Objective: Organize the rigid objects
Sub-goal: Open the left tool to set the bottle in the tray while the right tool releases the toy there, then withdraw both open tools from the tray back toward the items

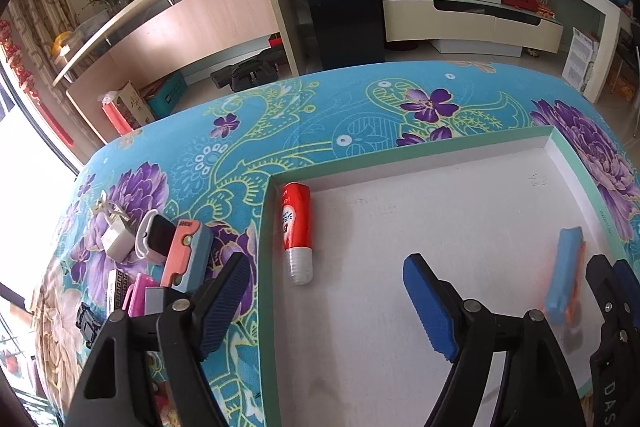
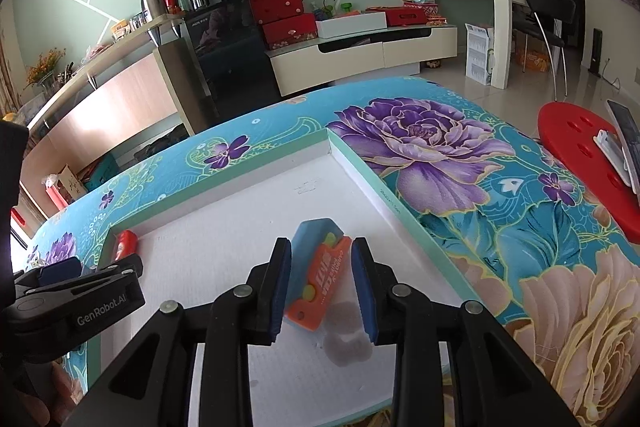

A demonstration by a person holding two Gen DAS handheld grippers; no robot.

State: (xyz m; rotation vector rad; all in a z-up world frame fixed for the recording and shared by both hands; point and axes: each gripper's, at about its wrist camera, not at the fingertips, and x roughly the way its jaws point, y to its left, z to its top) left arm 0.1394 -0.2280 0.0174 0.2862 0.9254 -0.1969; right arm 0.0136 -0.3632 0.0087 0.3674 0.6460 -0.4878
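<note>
Right gripper sits spread around one blue-and-orange plastic utility knife lying flat in the shallow white tray with a mint-green rim, pads beside it, contact unclear. Left gripper hangs wide apart over the tray's left rim, gripping nothing. One red glue stick with a clear cap lies in the tray's far-left corner. Outside, a pile of small items crowds the floral blue tablecloth, including one white charger plug.

The left black plastic gripper and right black plastic gripper both carry ribbed blue pads, silver pivot screws and triangular cut-outs; white "GenRobot.AI" lettering marks the left one.
</note>
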